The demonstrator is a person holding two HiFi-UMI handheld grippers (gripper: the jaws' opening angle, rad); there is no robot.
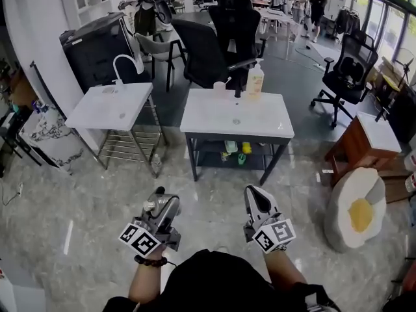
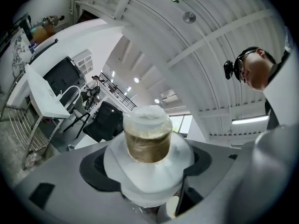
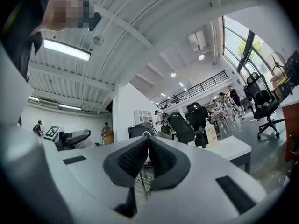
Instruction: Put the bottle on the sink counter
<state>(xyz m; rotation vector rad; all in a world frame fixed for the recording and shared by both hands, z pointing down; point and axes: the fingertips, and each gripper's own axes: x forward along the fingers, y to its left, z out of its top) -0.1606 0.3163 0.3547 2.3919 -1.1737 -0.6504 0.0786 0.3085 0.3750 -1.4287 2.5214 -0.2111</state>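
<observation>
My left gripper [image 1: 162, 207] is held low near my body, shut on a clear bottle [image 2: 148, 139]. The bottle has a pale cap and a brownish band, and it points up and away between the dark pads [image 2: 96, 167]. In the head view only its pale top [image 1: 156, 204] shows. My right gripper [image 1: 259, 201] hovers beside the left one, its jaws shut with nothing between them; the right gripper view shows the two ribbed pads [image 3: 133, 158] touching. The white sink counter [image 1: 214, 119] on a dark frame stands ahead across the marble floor, well beyond both grippers.
A soap dispenser [image 1: 255, 80] stands at the counter's back edge. A second white counter with a tap [image 1: 110, 109] is to the left, over a wire rack. Office chairs [image 1: 348, 70] stand behind. A wooden cabinet [image 1: 361, 145] and an egg-shaped cushion [image 1: 354, 207] are at the right.
</observation>
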